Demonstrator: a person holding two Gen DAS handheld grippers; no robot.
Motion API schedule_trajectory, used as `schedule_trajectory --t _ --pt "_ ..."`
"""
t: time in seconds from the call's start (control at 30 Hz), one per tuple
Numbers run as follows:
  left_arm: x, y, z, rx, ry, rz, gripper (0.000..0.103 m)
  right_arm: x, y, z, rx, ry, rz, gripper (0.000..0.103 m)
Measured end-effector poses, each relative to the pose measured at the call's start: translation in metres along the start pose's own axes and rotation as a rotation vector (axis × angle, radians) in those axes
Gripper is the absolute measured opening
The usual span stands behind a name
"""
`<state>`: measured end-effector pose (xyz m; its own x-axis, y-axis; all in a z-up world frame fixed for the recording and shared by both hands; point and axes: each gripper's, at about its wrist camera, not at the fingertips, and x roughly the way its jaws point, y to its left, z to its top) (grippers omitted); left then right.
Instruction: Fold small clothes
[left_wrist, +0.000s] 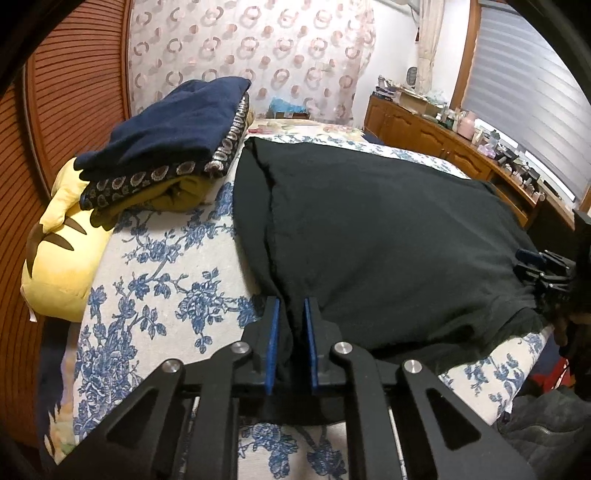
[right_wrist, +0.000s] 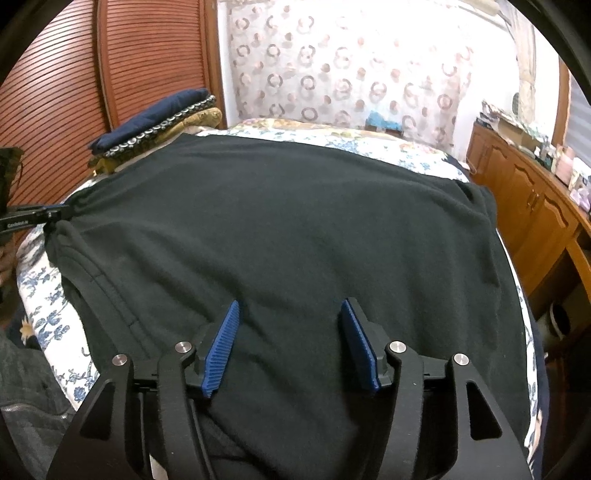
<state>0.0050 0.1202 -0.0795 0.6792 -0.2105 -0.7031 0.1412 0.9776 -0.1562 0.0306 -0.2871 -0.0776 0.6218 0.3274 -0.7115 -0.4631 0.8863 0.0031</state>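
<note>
A black fleece garment lies spread flat on the floral bed cover; it also fills the right wrist view. My left gripper is shut on the garment's near left corner, fabric pinched between its blue pads. It shows in the right wrist view at the garment's left edge. My right gripper is open, its pads wide apart just above the garment's near edge. It shows in the left wrist view at the garment's right edge.
A stack of folded clothes with a navy piece on top sits at the bed's far left, by a yellow plush pillow. A wooden louvred door stands left. A cluttered wooden cabinet runs along the right.
</note>
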Motion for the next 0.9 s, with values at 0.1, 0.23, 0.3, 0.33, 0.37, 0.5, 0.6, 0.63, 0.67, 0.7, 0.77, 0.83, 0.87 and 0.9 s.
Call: schedule_trajectory --t 0.1,0.23,0.3,0.33,0.37,0.5,0.6,0.63,0.67,0.7,0.77,0.83,0.87,0.9 --pt "-0.002 -0.002 0.002 0.011 -0.006 0.006 0.010 -0.003 0.000 0.000 0.007 0.026 -0.002 0.060" --pt "-0.002 -0.001 0.003 0.005 -0.012 0.004 0.010 -0.005 0.003 -0.002 -0.001 0.049 -0.031 0.064" --pt "-0.002 -0.002 0.003 0.006 -0.015 -0.001 0.010 -0.006 0.002 -0.003 0.014 0.061 -0.036 0.067" --pt "-0.003 -0.003 0.003 0.010 -0.020 -0.001 0.010 -0.007 0.002 -0.004 0.018 0.063 -0.039 0.068" --pt "-0.004 -0.003 0.004 0.010 -0.027 -0.003 0.010 -0.007 0.002 -0.005 0.020 0.064 -0.045 0.069" --pt "-0.010 -0.008 0.007 0.008 -0.056 -0.015 0.009 -0.009 0.003 -0.008 0.013 0.062 -0.063 0.073" --pt "-0.017 -0.012 0.010 0.013 -0.082 -0.027 0.009 -0.009 0.001 -0.009 0.021 0.065 -0.060 0.075" --pt "-0.019 -0.013 0.012 0.017 -0.090 -0.030 0.009 -0.010 0.001 -0.010 0.015 0.065 -0.062 0.076" --pt "-0.020 -0.015 0.014 0.020 -0.097 -0.034 0.009 -0.010 0.000 -0.010 0.015 0.066 -0.066 0.077" --pt "-0.022 -0.017 0.015 0.023 -0.107 -0.038 0.009 -0.009 0.000 -0.010 0.018 0.069 -0.069 0.077" --pt "-0.025 -0.020 0.019 0.030 -0.124 -0.051 0.009 -0.009 0.001 -0.010 0.015 0.068 -0.075 0.077" --pt "-0.028 -0.024 0.024 0.034 -0.140 -0.073 0.009 -0.010 0.001 -0.011 0.014 0.060 -0.076 0.077" --pt "-0.030 -0.028 0.028 0.040 -0.152 -0.083 0.009 -0.010 0.000 -0.012 0.018 0.058 -0.076 0.077" --pt "-0.031 -0.030 0.030 0.046 -0.159 -0.089 0.009 -0.010 0.001 -0.012 0.018 0.058 -0.076 0.077"
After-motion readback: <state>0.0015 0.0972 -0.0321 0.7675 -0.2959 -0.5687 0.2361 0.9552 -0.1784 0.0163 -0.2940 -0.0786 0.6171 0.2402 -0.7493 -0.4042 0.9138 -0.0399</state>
